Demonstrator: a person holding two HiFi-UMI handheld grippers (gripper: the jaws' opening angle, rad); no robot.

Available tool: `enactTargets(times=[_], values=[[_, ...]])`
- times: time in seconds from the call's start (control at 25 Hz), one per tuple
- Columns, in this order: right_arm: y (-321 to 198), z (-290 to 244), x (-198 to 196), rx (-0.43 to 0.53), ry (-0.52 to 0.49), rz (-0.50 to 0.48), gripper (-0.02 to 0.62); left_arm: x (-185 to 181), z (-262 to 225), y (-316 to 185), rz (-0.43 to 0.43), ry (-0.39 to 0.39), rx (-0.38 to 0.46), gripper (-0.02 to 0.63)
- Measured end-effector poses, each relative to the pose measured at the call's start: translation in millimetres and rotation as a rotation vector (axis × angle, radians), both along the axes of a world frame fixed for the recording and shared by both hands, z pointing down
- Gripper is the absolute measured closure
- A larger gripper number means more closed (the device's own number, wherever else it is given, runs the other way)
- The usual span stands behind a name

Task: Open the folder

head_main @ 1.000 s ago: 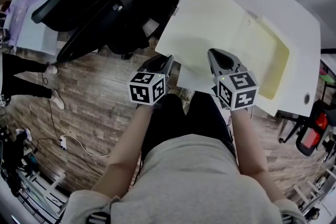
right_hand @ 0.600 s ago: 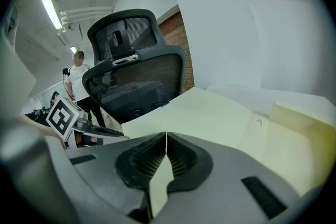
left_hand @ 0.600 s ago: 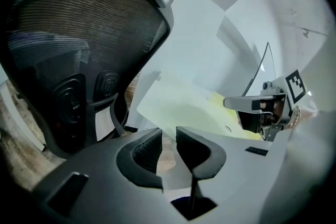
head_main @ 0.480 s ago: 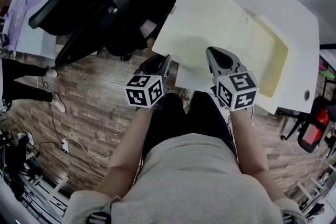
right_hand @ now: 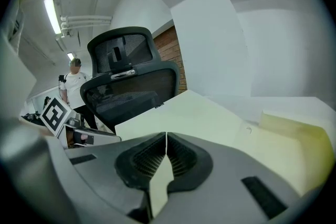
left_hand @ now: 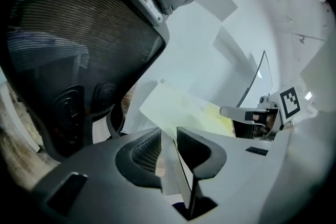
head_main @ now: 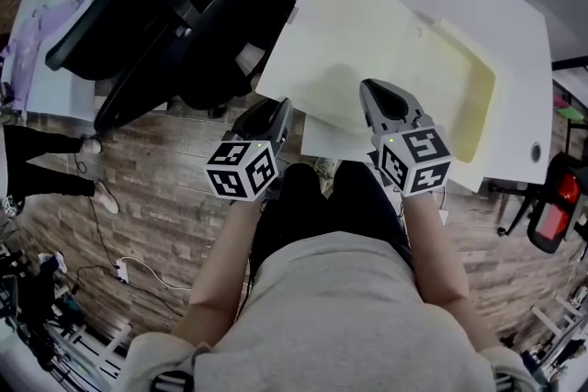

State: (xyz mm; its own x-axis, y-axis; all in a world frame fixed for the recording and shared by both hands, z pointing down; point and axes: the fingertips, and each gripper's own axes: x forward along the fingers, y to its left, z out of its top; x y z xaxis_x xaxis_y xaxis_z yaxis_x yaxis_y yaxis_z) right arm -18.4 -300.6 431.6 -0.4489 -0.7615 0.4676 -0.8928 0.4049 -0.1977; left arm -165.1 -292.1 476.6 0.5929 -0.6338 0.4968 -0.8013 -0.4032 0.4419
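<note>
Head view has the cream folder (head_main: 367, 23) lying on the white table (head_main: 514, 23), its near-left corner sticking out past the table edge over the wood floor (head_main: 165, 161), w/ both grippers at its near edge. What's changed in the last sec: the left gripper (head_main: 278, 108) has just been easing its jaws apart, and its marker cube (head_main: 241, 170) sits lower-left in frame vs. before. The right gripper (head_main: 374, 93) hasn't budged, jaws pressed together on the folder's near edge. My read: L side is letting go so the R one can carry the cover up alone, so the opening has barely begun (I can't see any layer standing clear of the rest yet). Left gripper view adds what the head cam can't: a real gap between the pads, w/ a thin pale sheet standing in it, apparently not pinched. Whether that's a folder layer or the white sheet (head_main: 323, 140) poking out below, can't tell. Right gripper view shows a cream strip clamped between closed pads, the folder's yellowish pocket (right_hand: 294, 134) at far right, plus the black mesh chair (right_hand: 131, 76) side-on and a person (right_hand: 75, 81) standing beyond it.
</note>
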Motion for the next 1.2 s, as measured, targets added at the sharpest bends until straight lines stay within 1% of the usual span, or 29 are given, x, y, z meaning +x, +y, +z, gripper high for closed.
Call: enactTargets(times=[0.28,0.52,0.68,0.76,0.96,1.2], values=[[5,-16,16,0.037,-0.011,0.042,0.572,3,-21,3,0.031,-0.001,0.048,0.505],[16,-29,31,0.071,-0.034,0.07,0.572,7,-46,12,0.025,0.001,0.107,0.503],[31,-35,43,0.069,-0.065,0.092,0.572,6,-63,20,0.002,-0.011,0.161,0.503],[40,-38,50,0.071,-0.074,0.103,0.572,9,-72,28,0.005,-0.017,0.185,0.503],[65,-48,71,0.089,-0.067,0.123,0.572,33,-91,56,0.052,-0.017,0.227,0.503],[95,-55,94,0.104,-0.082,0.171,0.573,74,-106,83,0.147,0.0,0.269,0.505]])
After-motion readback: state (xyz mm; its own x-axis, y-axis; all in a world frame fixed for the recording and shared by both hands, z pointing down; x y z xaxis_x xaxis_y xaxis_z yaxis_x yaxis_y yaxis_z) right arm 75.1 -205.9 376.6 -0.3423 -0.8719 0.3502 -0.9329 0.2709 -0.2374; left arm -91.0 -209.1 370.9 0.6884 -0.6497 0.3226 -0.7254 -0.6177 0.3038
